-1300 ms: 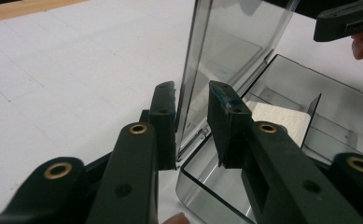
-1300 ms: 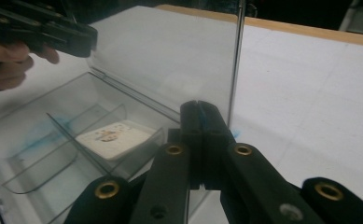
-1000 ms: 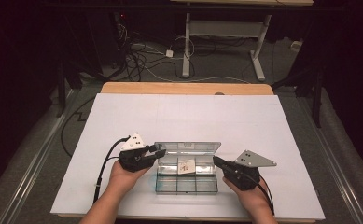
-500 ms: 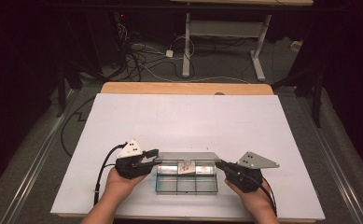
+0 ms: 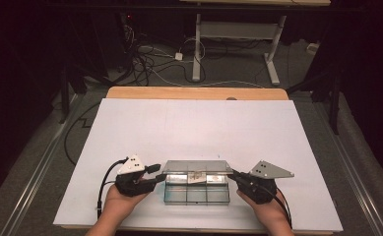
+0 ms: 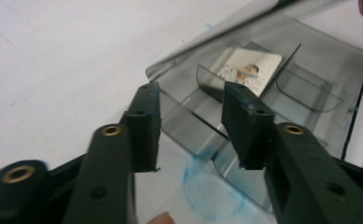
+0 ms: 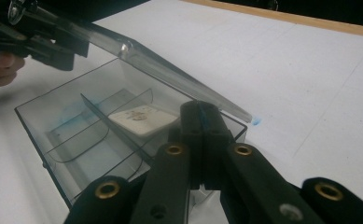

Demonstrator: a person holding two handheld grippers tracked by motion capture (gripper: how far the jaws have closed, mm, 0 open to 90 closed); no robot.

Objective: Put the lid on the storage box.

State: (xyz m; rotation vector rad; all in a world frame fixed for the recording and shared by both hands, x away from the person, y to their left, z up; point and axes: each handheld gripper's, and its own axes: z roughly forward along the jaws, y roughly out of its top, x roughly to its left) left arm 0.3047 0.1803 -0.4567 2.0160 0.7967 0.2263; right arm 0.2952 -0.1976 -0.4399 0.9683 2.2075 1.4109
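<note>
A: Nearest us, our left gripper shows two matte black jaws with brass-coloured rivets; they stand apart and have just been opening, with the near corner of the clear plastic box between them but no pad pressing on it.

B: And our right gripper? We see its jaws pressed flat together at the box's right edge; whether they pinch the thin wall there, we cannot tell.

A: The box itself sits on the white counter near its front edge, between our two hands. It is smoky, see-through, rectangular, split by thin straight and curved dividers into compartments.

B: In one back compartment lies a small square white tile with rounded corners and a faint print.

A: The hinged lid, flat and glossy, stands tilted over the back row.

B: Beyond, the counter's far edge shows a pale wooden strip, then tangled cables on the grey floor.
</note>
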